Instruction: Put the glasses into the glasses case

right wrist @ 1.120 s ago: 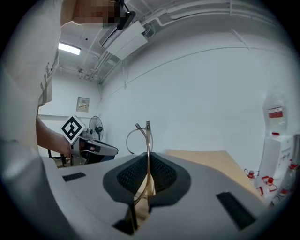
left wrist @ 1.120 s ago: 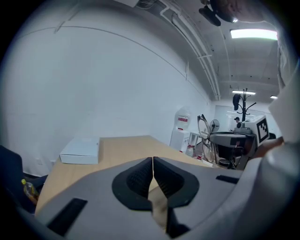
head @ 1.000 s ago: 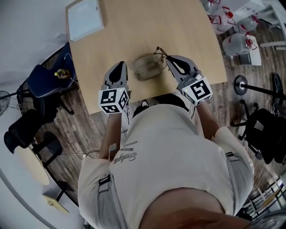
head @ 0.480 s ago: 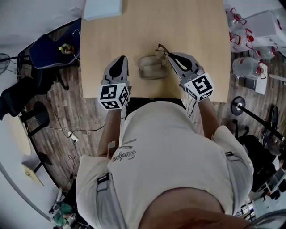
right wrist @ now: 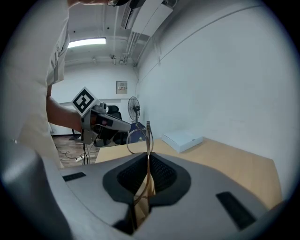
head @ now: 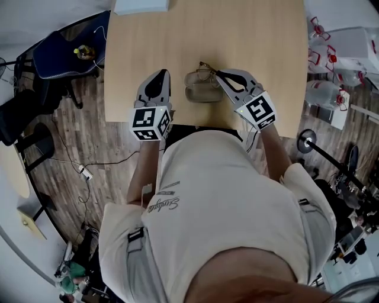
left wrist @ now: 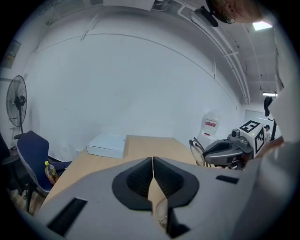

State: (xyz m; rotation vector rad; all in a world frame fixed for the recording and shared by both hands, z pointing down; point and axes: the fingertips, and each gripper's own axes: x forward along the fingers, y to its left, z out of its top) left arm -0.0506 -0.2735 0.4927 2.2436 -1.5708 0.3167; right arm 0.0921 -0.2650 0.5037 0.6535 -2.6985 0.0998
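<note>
A translucent grey glasses case lies open on the wooden table near its front edge. My right gripper is shut on a temple of the thin gold-framed glasses, which hang over the case's far right rim. In the right gripper view the glasses stick up from the closed jaws of the right gripper. My left gripper sits left of the case, apart from it, and in its own view the left gripper is shut with nothing between its jaws. That view also catches the glasses.
A white flat box lies at the table's far left edge. A blue chair stands left of the table; water jugs and a black stand base are on the floor to the right. A fan stands behind.
My right gripper has carried the glasses a little left, from beside the case's right end to over its far rim. The left gripper stays shut beside the case.
</note>
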